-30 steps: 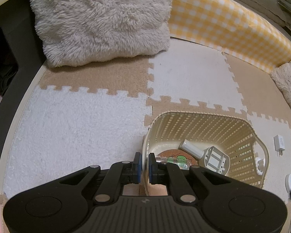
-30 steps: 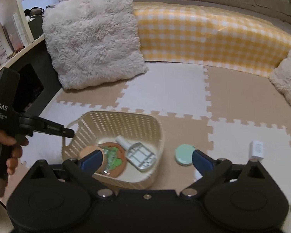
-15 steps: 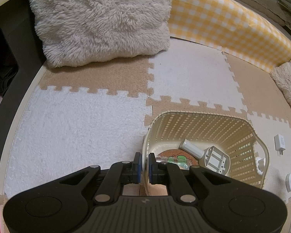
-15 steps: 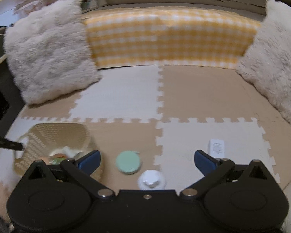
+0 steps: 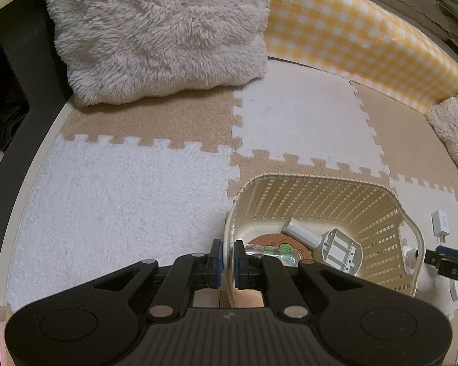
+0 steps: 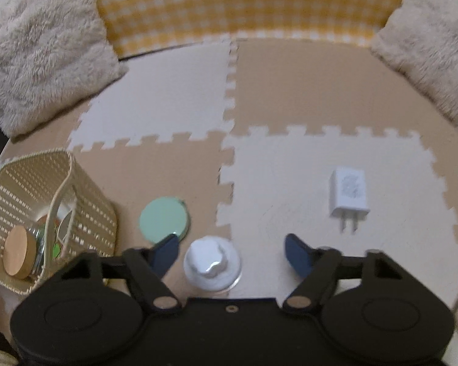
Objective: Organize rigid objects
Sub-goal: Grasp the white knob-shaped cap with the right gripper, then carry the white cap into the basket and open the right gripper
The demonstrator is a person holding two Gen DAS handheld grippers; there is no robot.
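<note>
Beige and white foam puzzle mats [image 6: 290,97] cover the floor, and on them sits the cream woven plastic basket [image 5: 326,195], already holding a cork coaster with a green figure [image 5: 278,244], a white tube [image 5: 302,230] and a grey plastic bracket [image 5: 340,248]; from the right wrist view a wooden-lidded jar [image 6: 18,250] also shows inside it. The left gripper [image 5: 225,257] is pinched narrow on the basket's near rim, one blue pad outside the wall and one inside. Just beside the basket lies a mint-green round disc [image 6: 163,218], and next to that a small white knob-topped container [image 6: 212,260], which stands between the spread fingers of the right gripper [image 6: 232,251], its jaws wide and touching nothing. Well off to the right a white wall charger [image 6: 348,193] lies flat on a white tile. Fluffy cream cushions [image 5: 161,30] and a yellow gingham bolster [image 6: 247,3] ring the mats.
</note>
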